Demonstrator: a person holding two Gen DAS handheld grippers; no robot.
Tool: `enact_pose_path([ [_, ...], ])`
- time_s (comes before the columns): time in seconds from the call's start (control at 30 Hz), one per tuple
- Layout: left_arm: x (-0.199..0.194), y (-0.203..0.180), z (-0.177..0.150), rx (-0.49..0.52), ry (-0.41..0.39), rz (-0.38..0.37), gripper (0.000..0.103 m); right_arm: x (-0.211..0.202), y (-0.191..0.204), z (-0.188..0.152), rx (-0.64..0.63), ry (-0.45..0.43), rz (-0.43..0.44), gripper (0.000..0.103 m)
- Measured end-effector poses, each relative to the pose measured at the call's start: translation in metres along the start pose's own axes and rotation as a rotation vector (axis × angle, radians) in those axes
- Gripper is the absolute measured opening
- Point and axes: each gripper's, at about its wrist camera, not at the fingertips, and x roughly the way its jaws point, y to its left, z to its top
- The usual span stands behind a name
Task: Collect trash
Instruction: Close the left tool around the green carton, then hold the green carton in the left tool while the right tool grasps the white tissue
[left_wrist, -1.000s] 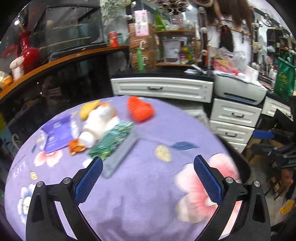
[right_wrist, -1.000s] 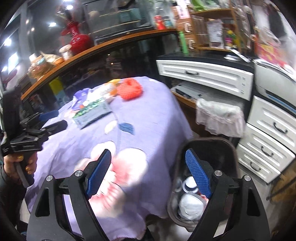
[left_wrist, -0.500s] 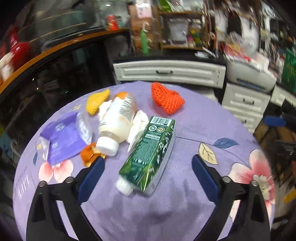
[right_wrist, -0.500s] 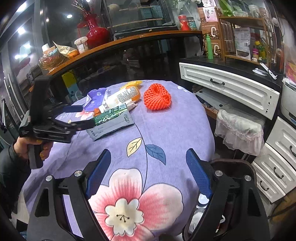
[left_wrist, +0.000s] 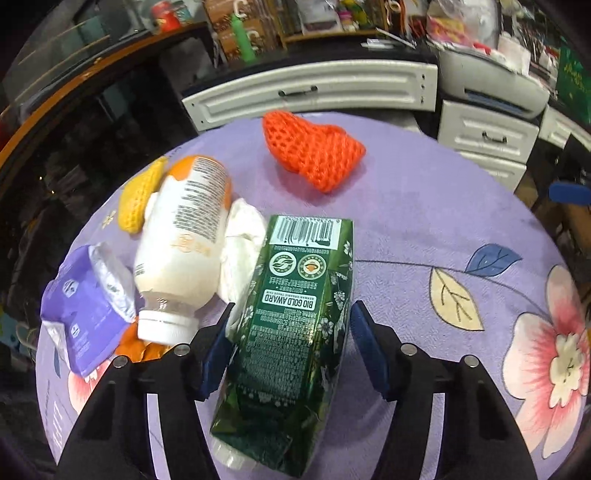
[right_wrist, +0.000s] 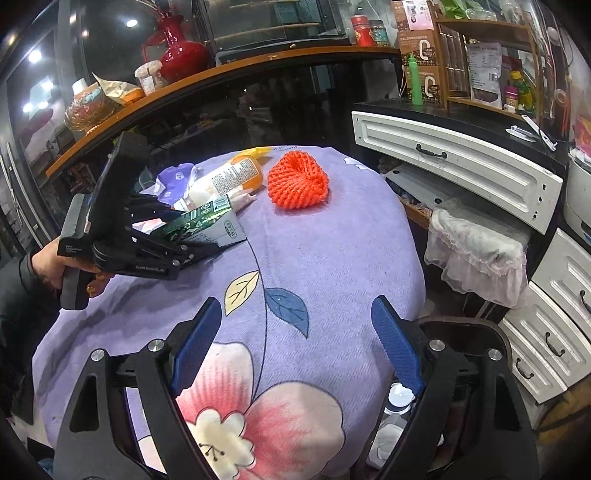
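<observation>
A green drink carton (left_wrist: 303, 266) lies on the purple flowered tablecloth (left_wrist: 424, 206), its cap end toward me. My left gripper (left_wrist: 291, 314) straddles it and its jaws are closing; the left pad is at the carton's edge, while a thin gap shows at the right pad. Left of the carton lie a white bottle with an orange label (left_wrist: 184, 240), a white tissue (left_wrist: 243, 236), a purple packet (left_wrist: 81, 306) and a yellow foam net (left_wrist: 138, 195). An orange foam net (left_wrist: 314, 151) lies farther back. My right gripper (right_wrist: 297, 306) hangs open over the cloth with nothing between its fingers.
A dark bin (right_wrist: 498, 343) holding trash stands by the table's right edge, beneath my right gripper's right finger. White drawers (right_wrist: 454, 162) and a lace cloth (right_wrist: 476, 251) line the right side. A curved counter with a red vase (right_wrist: 177, 48) runs behind the table.
My left gripper has come forward and down over the green carton, and its jaws have narrowed around it. The right gripper has swung left from over the bin to over the table.
</observation>
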Motion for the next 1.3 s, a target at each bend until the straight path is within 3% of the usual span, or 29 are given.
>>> enact_pose_path([
  [0.1, -0.001, 0.0, 0.0, -0.008, -0.003, -0.002, 0.06, 0.006, 0.001, 0.006, -0.008, 0.001, 0.01, 0.083],
  [0.23, -0.013, 0.006, -0.006, -0.075, -0.036, -0.02, 0.051, 0.015, 0.006, 0.015, -0.014, 0.009, 0.043, 0.083],
  [0.67, -0.078, 0.003, -0.065, -0.264, -0.196, -0.115, 0.05, 0.04, 0.039, 0.044, -0.049, 0.033, 0.174, 0.083],
  [0.83, -0.085, -0.011, -0.072, -0.225, -0.181, -0.145, 0.05, 0.042, 0.05, 0.046, -0.058, 0.035, 0.187, 0.083],
  [1.1, -0.057, -0.023, -0.061, -0.165, -0.07, -0.181, 0.051, 0.041, 0.046, 0.044, -0.04, 0.038, 0.16, 0.083],
  [1.2, -0.052, -0.027, -0.057, -0.155, -0.063, -0.174, 0.057, 0.037, 0.041, 0.043, -0.04, 0.034, 0.142, 0.083],
  [1.27, -0.053, -0.024, -0.056, -0.18, -0.071, -0.154, 0.079, 0.036, 0.037, 0.042, -0.037, 0.034, 0.137, 0.083],
  [1.3, -0.055, -0.023, -0.058, -0.192, -0.076, -0.141, 0.084, 0.035, 0.034, 0.042, -0.035, 0.035, 0.135, 0.083],
])
